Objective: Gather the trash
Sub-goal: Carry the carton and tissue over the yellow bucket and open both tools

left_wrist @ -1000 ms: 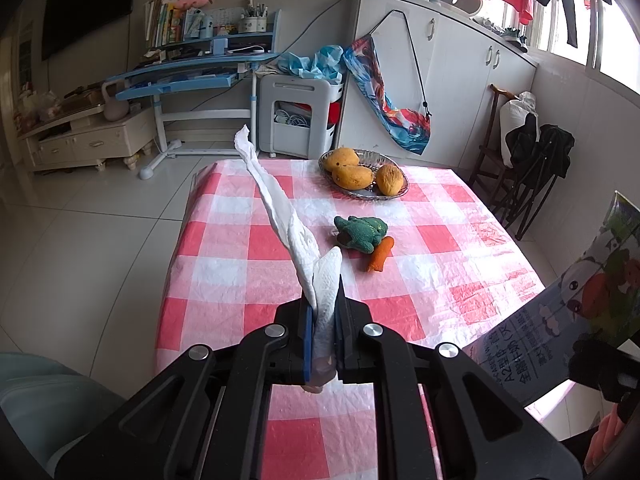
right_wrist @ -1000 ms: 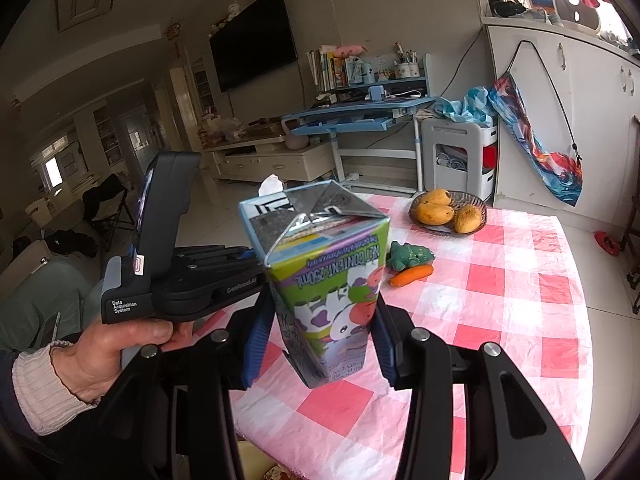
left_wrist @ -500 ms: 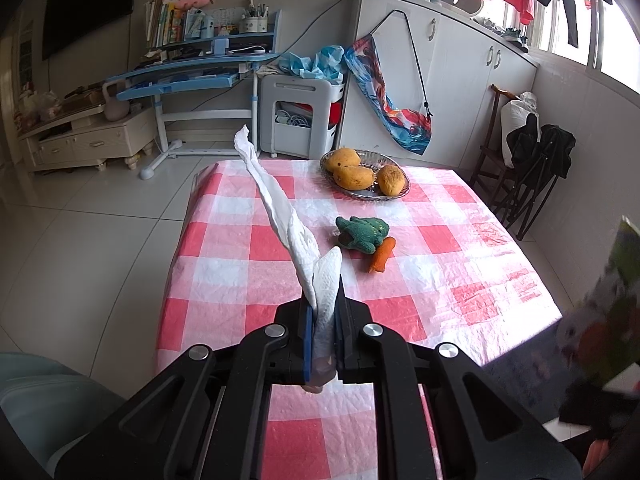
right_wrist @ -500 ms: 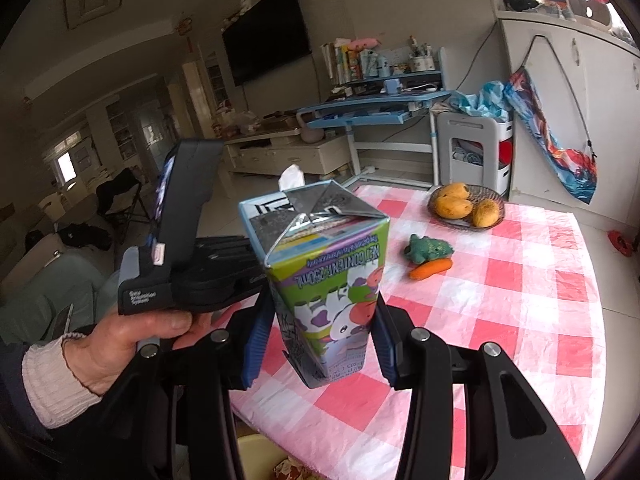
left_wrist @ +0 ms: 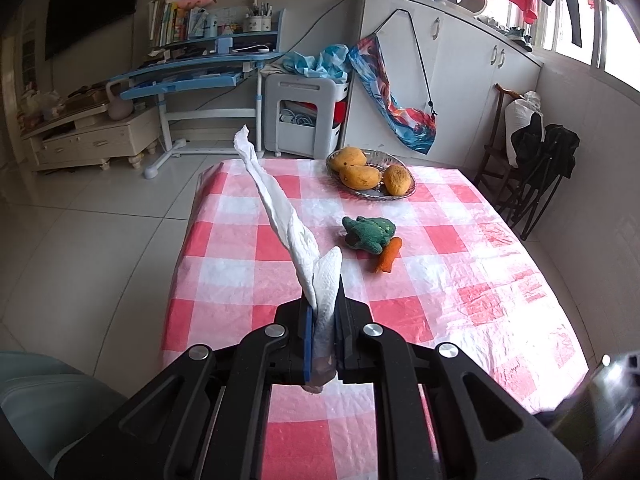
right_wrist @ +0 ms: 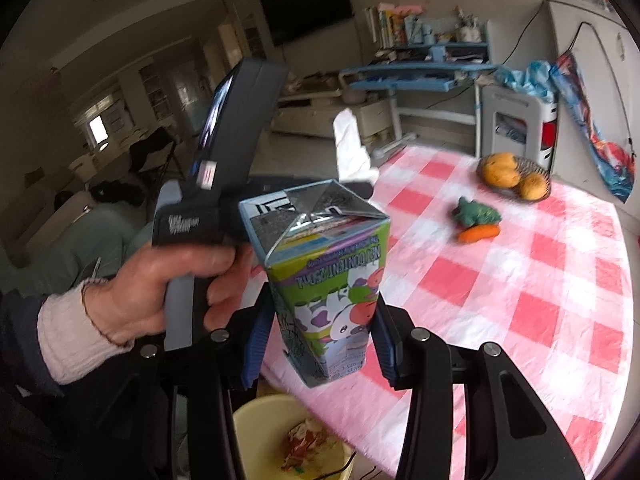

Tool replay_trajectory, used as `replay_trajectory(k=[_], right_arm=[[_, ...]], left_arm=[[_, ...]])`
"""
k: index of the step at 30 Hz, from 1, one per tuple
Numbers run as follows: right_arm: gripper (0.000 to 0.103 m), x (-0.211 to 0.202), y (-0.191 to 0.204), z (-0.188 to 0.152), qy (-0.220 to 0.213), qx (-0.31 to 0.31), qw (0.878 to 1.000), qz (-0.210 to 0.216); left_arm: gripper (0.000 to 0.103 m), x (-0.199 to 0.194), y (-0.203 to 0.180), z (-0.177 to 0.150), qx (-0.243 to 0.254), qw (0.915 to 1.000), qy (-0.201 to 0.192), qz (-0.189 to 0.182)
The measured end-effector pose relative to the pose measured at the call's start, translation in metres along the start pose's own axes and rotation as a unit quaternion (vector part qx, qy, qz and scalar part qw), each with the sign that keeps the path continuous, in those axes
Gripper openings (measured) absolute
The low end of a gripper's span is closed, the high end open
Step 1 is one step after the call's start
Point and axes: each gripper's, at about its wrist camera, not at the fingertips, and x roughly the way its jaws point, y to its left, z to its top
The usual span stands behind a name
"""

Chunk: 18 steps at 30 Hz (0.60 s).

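Note:
My left gripper [left_wrist: 323, 308] is shut on a twisted white paper tissue [left_wrist: 280, 216] that sticks up and forward from its jaws, above the near end of the checked table [left_wrist: 460, 280]. My right gripper [right_wrist: 322, 332] is shut on a green and purple milk carton [right_wrist: 320, 248], its blue pads pressed on both sides. The carton hangs just off the table's near edge, above a pale yellow bin [right_wrist: 256, 420] with crumpled wrappers [right_wrist: 308, 440] inside. In the right wrist view a hand [right_wrist: 160, 280] holds the left gripper's body [right_wrist: 224, 184] just left of the carton.
On the table lie a green plush toy [left_wrist: 368, 232] and a toy carrot [left_wrist: 388, 256], with a metal bowl of mangoes [left_wrist: 372, 174] at the far end. A blue desk [left_wrist: 192, 76] and white cabinets [left_wrist: 460, 80] stand behind; a folding chair [left_wrist: 536, 184] is right of the table.
The right gripper with the carton has tipped down and swung left, bringing the yellow bin into view below it. The carton has left the left wrist view's right edge. The left gripper stayed still.

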Motion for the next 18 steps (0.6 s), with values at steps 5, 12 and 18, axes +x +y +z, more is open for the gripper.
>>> replay_trajectory(k=[5,12,18], right_arm=[[0.045,0.0013,0.0038,-0.0057,0.018,-0.008,1.000,0.020],[0.039,0.0016,0.0013,-0.0106,0.024,-0.017,1.000,0.008],[0.038,-0.0036,0.0015,-0.0089,0.003,-0.019,1.000,-0.014]], left_arm=[[0.008,0.0015,0.0050,0.0026,-0.007,0.9999,-0.001,0.008],[0.008,0.0023,0.0081,0.0026,-0.006,0.9999,0.000,0.012],[0.008,0.0030,0.0066,0.0027,-0.006,0.9999,0.000,0.013]])
